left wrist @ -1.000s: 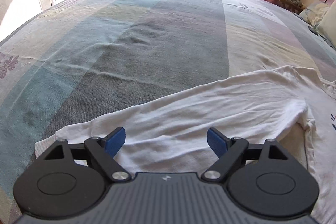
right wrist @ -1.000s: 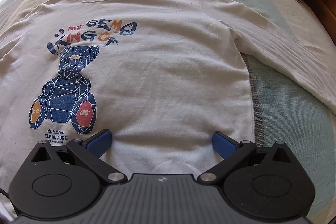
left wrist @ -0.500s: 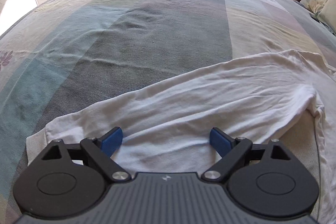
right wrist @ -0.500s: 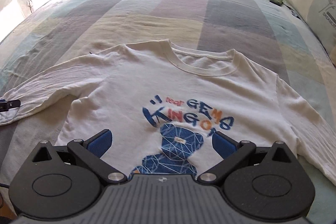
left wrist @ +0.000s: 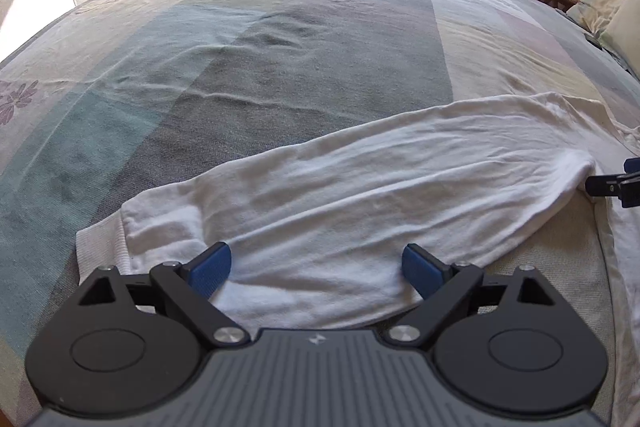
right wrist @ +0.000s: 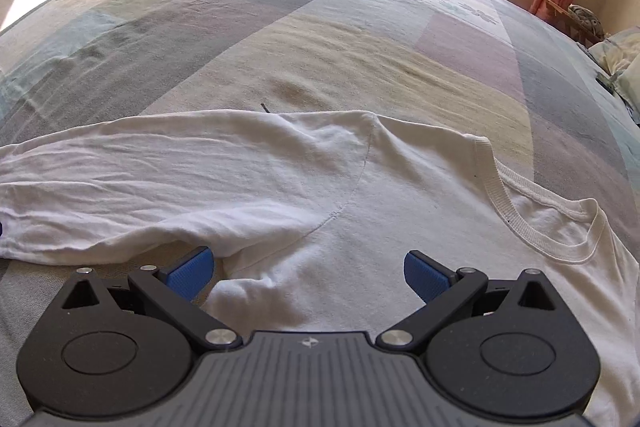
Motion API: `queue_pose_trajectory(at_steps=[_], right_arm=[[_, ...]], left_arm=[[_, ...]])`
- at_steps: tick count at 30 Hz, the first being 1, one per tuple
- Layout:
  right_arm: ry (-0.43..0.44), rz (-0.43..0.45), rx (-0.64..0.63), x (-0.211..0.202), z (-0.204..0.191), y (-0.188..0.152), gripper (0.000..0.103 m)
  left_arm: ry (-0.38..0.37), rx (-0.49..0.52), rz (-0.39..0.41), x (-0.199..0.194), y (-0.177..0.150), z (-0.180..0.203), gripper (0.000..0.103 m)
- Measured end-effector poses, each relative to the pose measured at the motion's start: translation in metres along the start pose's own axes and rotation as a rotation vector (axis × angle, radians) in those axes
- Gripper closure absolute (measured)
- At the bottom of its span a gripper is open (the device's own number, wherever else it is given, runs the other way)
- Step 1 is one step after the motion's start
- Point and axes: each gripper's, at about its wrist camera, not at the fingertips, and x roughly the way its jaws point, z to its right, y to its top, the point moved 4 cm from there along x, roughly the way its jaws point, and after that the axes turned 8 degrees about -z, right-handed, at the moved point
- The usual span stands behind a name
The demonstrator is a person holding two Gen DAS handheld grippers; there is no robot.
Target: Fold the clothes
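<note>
Starting the sleeve fold: both spread, empty claws, left claw (left wrist: 316, 269) and right claw (right wrist: 306, 273), are poised over the sleeve (left wrist: 360, 187); pinching is needed next.

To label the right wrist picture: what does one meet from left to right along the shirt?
Long sleeve → shoulder seam → ribbed collar.

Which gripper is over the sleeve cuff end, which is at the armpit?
The left gripper hovers over the sleeve near its ribbed cuff. The right gripper sits at the armpit, with the collar to its right. Both have open jaws.
</note>
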Motion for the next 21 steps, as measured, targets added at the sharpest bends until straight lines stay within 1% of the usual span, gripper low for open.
queue_pose_trajectory(at_steps=[2,3,4,6,8,9,11,13,14,16,21], right_arm=[[-0.004,-0.057,-0.021,0.010,0.002,-0.008,0.000],[0.007,-0.063,-0.034,0.010,0.003,-0.013,0.000],[0.015,-0.072,-0.041,0.009,0.005,-0.017,0.000],[0.021,-0.098,-0.041,0.005,0.009,-0.022,0.000],[0.020,-0.114,-0.036,0.002,0.013,-0.025,0.000],[0.018,-0.116,-0.034,0.000,0.013,-0.026,0.000],[0.008,-0.112,-0.036,0.000,0.012,-0.027,0.000],[0.007,-0.108,-0.031,0.000,0.010,-0.028,0.000],[0.011,-0.107,-0.023,0.000,0.009,-0.028,0.000],[0.011,-0.106,-0.013,0.000,0.008,-0.029,0.000],[0.029,-0.056,-0.047,-0.015,0.003,-0.024,0.000]], left_arm=[[0.038,-0.009,0.008,-0.001,0.001,-0.006,0.010],[0.064,-0.017,0.007,-0.001,0.002,-0.011,0.010],[0.067,-0.029,0.007,-0.004,0.003,-0.016,0.010],[0.042,-0.054,0.017,-0.013,0.005,-0.024,0.010],[-0.018,-0.087,0.032,-0.025,0.004,-0.029,0.010],[-0.065,-0.112,0.034,-0.031,0.003,-0.031,0.010],[-0.199,-0.169,0.021,-0.038,-0.006,-0.030,0.010],[-0.291,-0.198,-0.006,-0.038,-0.017,-0.025,0.010],[-0.316,-0.200,-0.021,-0.035,-0.022,-0.022,0.010],[-0.301,-0.196,-0.053,-0.027,-0.033,-0.016,0.010],[-0.262,-0.145,-0.054,-0.024,-0.035,-0.007,0.009]])
